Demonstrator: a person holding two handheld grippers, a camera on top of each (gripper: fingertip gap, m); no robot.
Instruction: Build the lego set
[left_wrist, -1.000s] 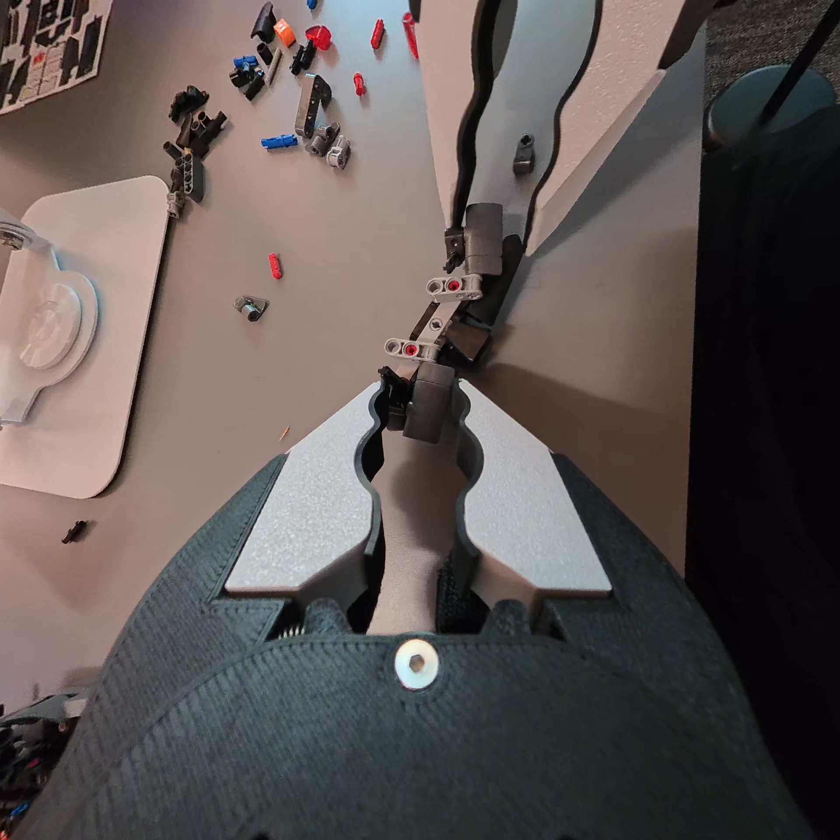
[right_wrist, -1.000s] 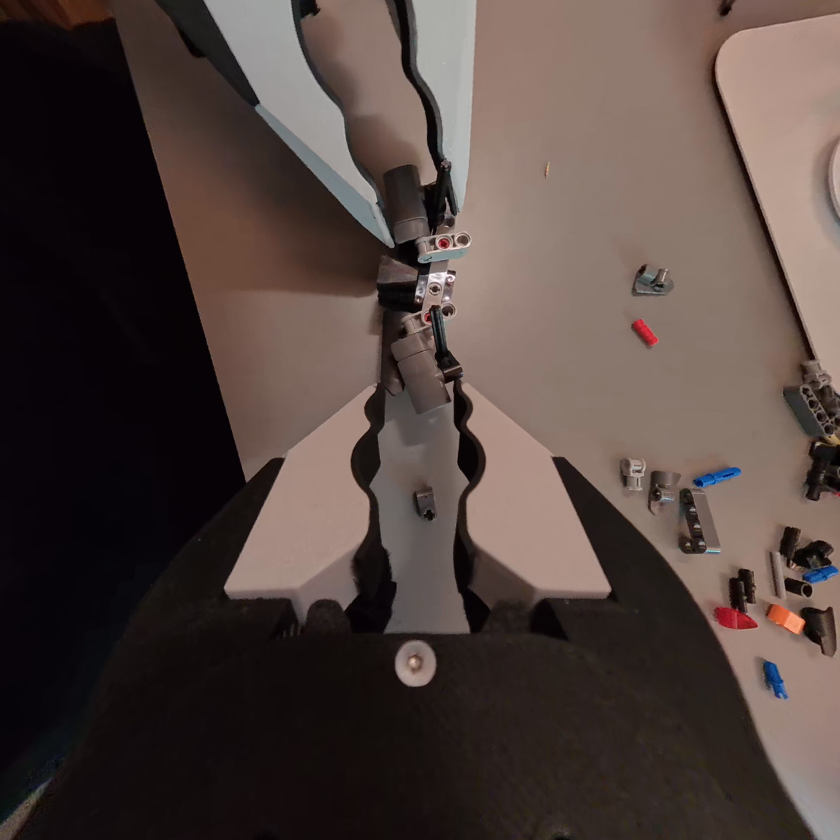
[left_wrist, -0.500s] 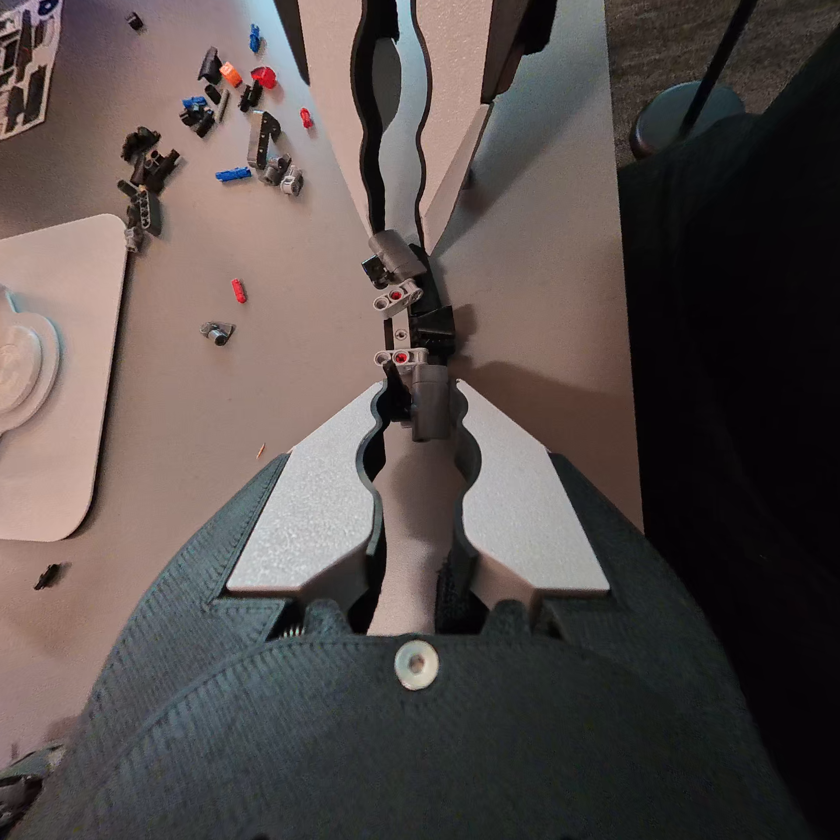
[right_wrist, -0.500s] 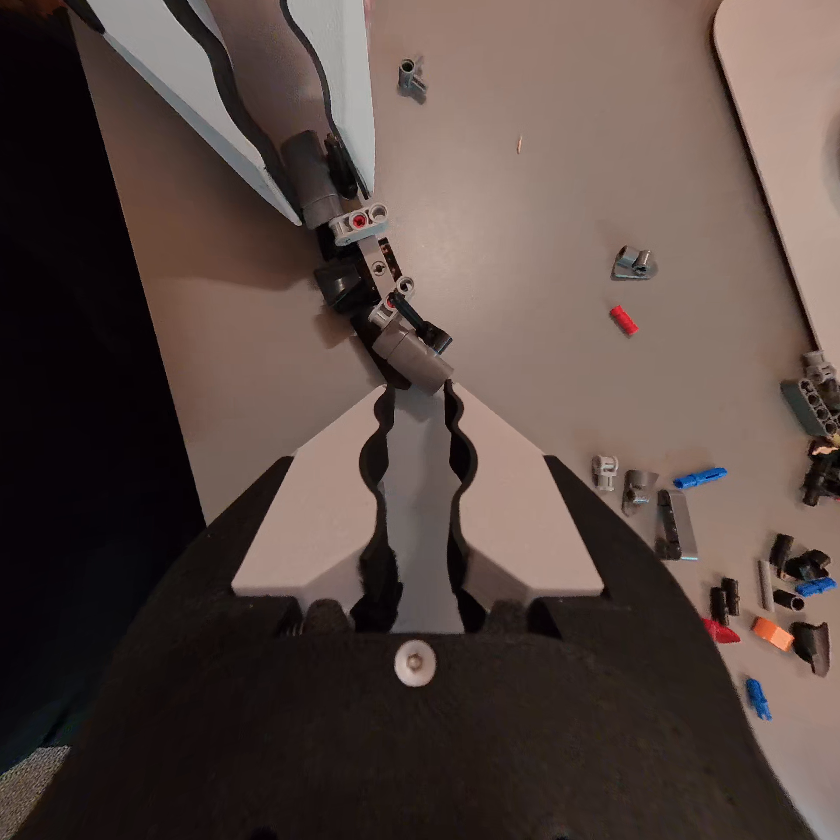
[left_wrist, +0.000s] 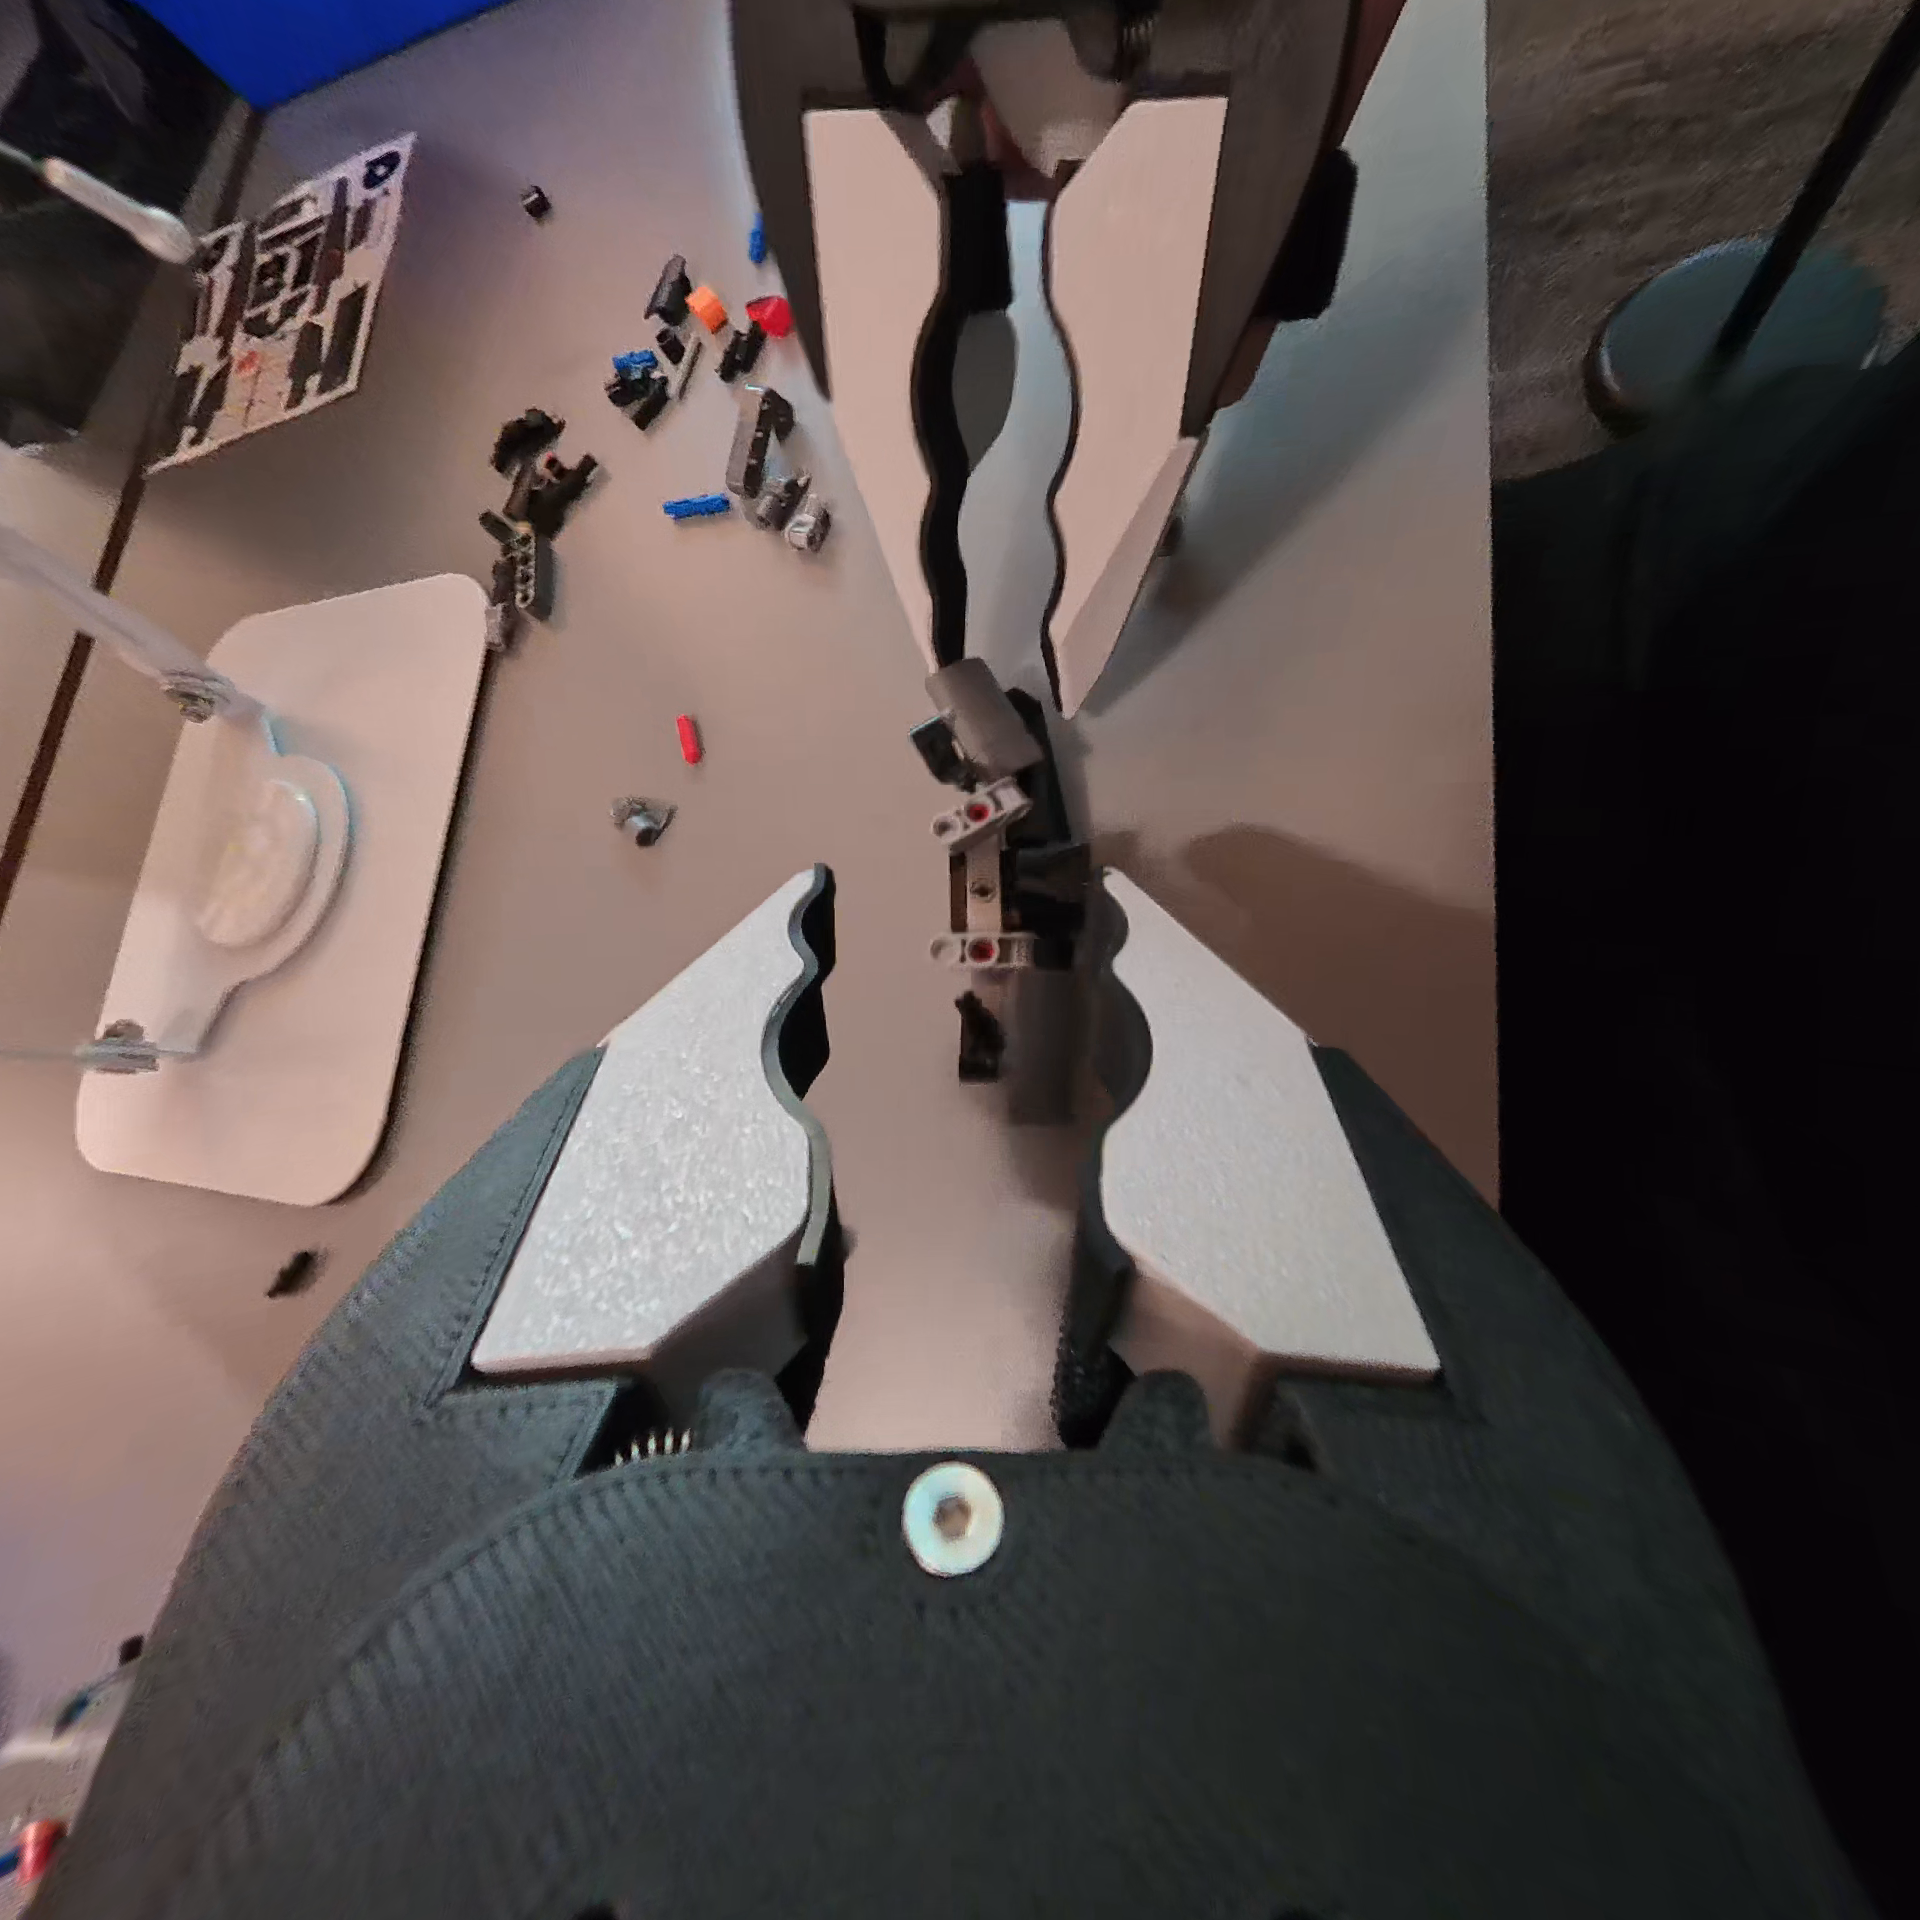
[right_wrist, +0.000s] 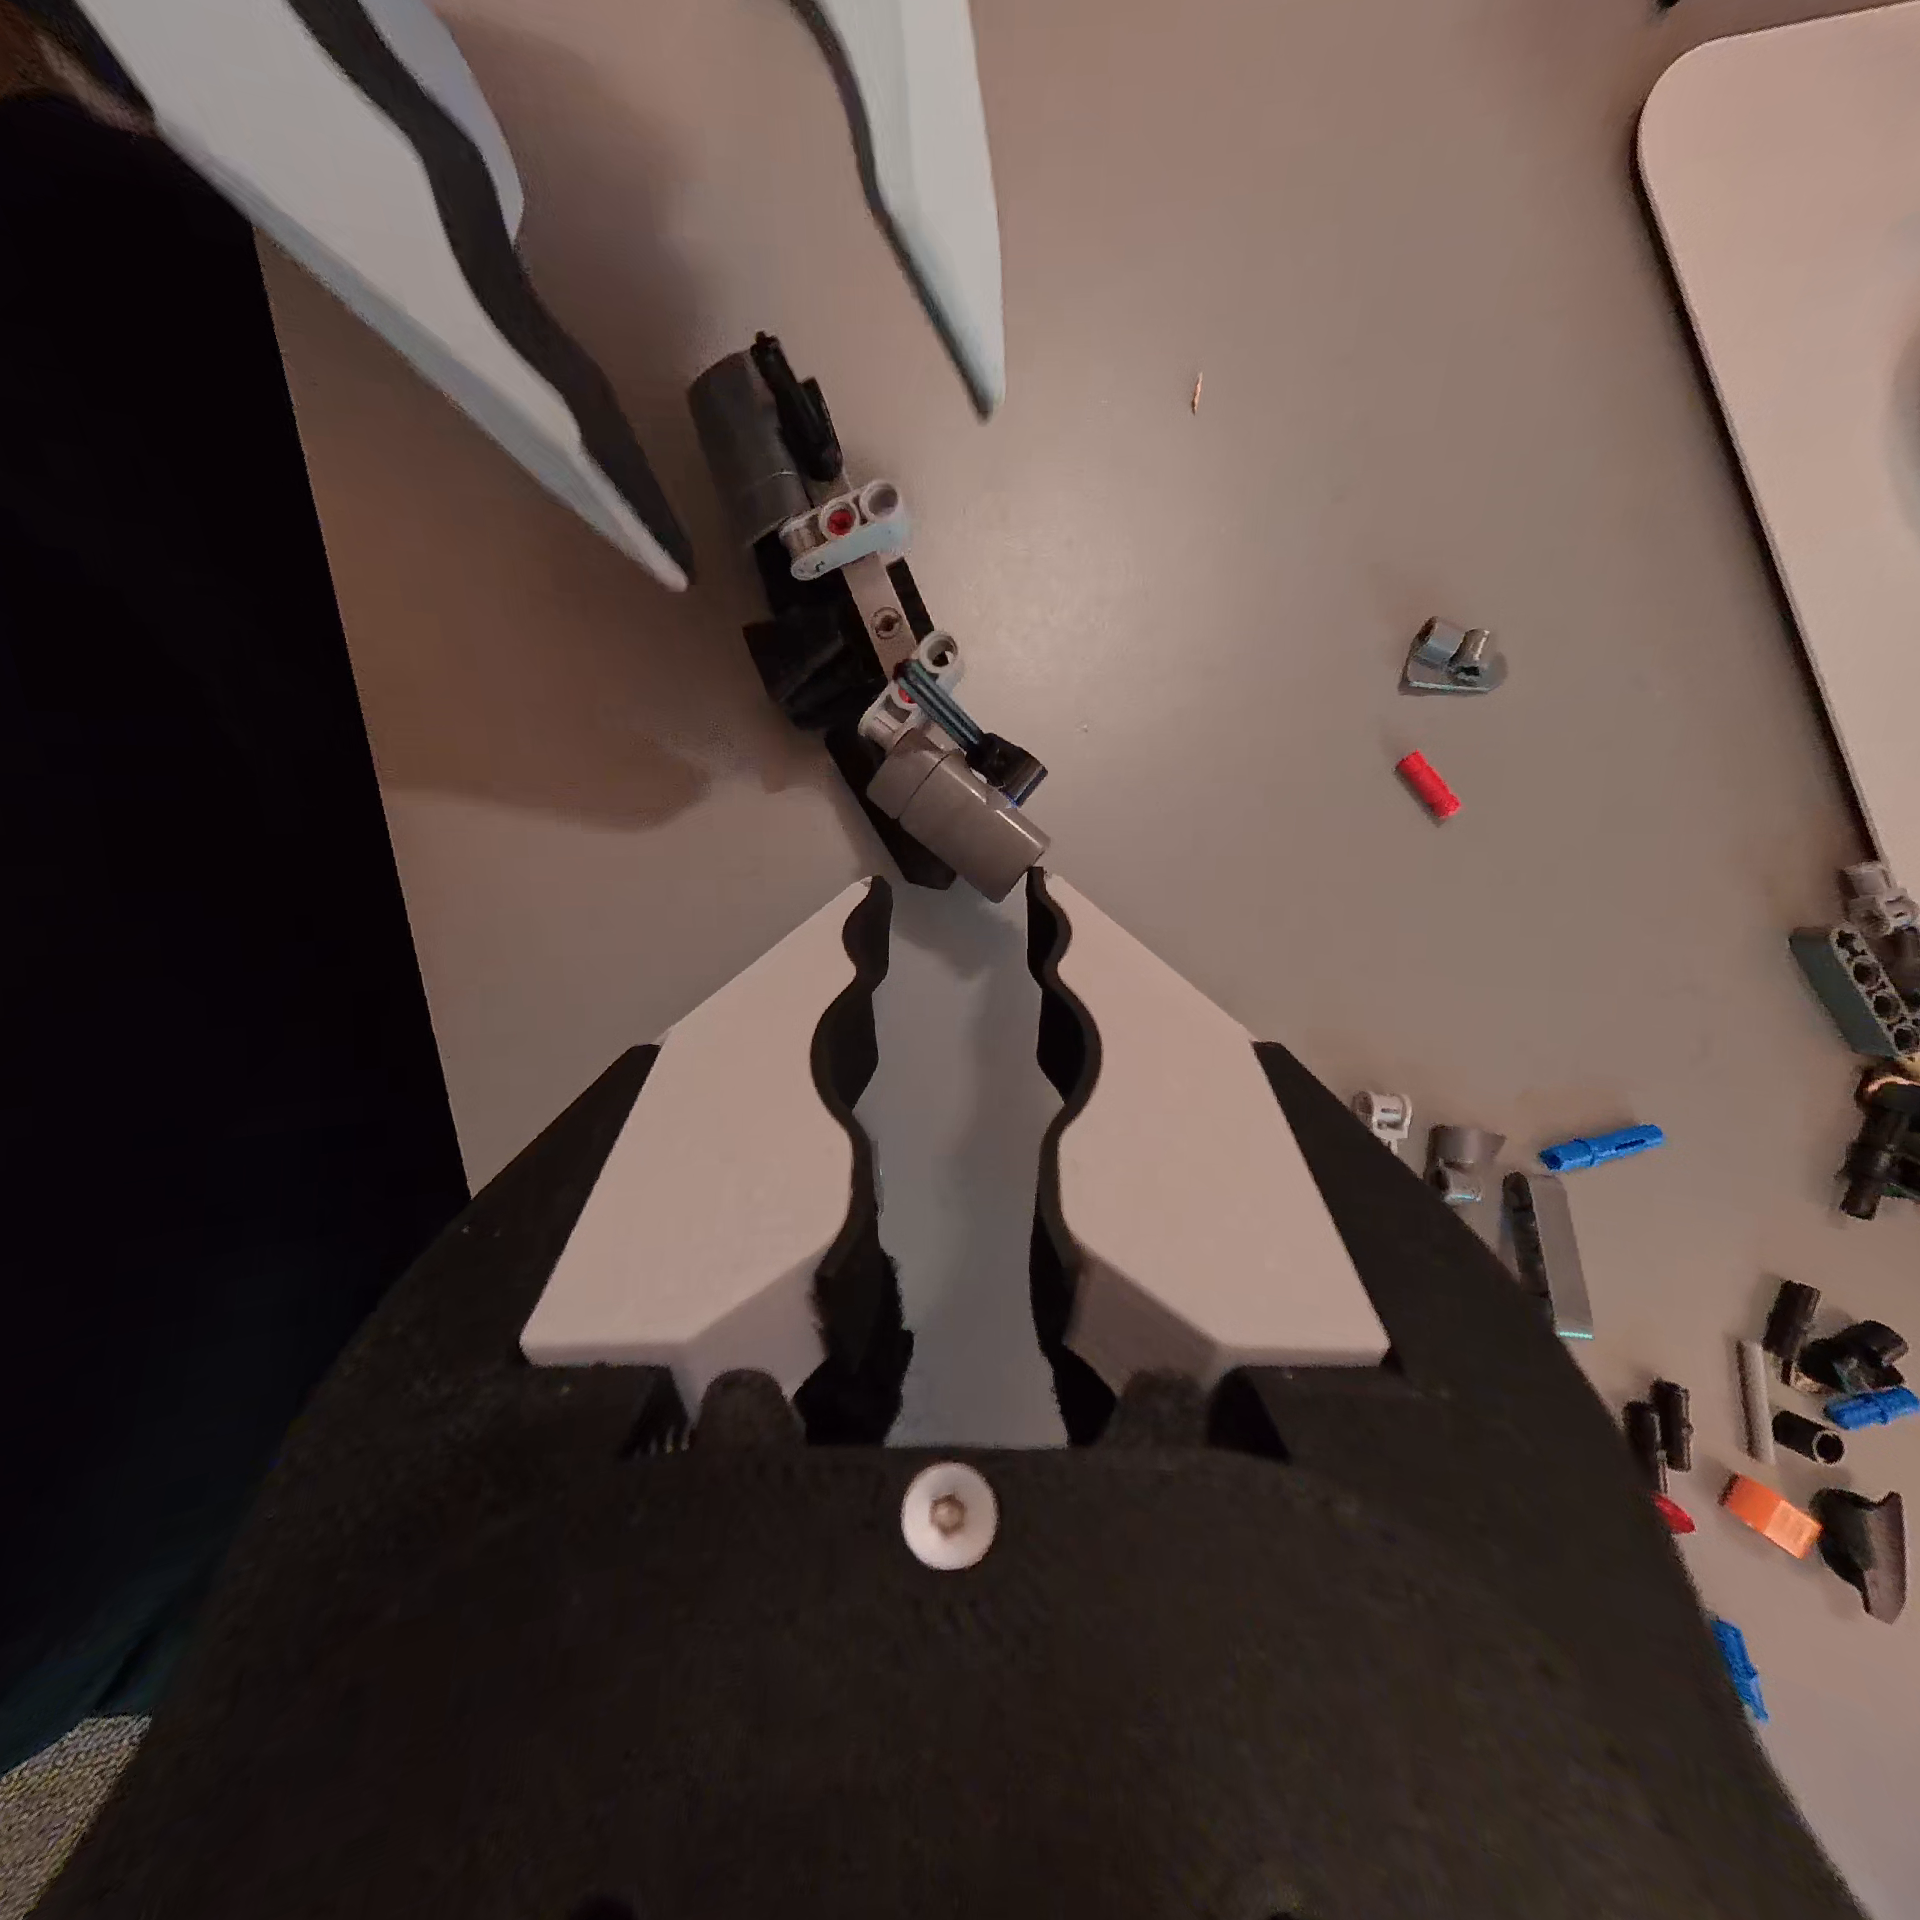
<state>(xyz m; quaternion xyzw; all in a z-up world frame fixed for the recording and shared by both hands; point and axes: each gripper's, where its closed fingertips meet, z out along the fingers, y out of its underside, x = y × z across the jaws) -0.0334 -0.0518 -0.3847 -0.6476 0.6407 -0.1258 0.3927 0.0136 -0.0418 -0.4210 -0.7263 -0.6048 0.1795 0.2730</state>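
At the far left of the left wrist view a printed sheet (left_wrist: 281, 301) lies by the table (left_wrist: 644, 1039) edge, and below it a pale mat (left_wrist: 343, 914) carries a clear plastic stand (left_wrist: 239, 862). Further right a scatter of loose pieces (left_wrist: 665, 405) in black, grey, blue, red and orange lies unused, with a single red pin (left_wrist: 688, 740) and a small grey connector (left_wrist: 644, 818) nearer the middle. Next comes the task's own thing, the partly built assembly (left_wrist: 997, 883): a narrow strip of grey beams, red pins and black parts with a grey cylinder at each end, lying near the table's right edge. The left tongs (left_wrist: 966, 914) stand wide open around its near end, holding nothing; their right finger (left_wrist: 1226, 1122) looks close beside the near cylinder, though contact cannot be told. The right tongs (right_wrist: 956, 883), opposite, are narrowed to a small gap at the assembly's other cylinder (right_wrist: 961, 816); the tips seem to touch it, but whether they grip it cannot be told. By my judgement the build is at an early stage: one small sub-assembly is joined, while most pieces wait loose, so the greater part is left.
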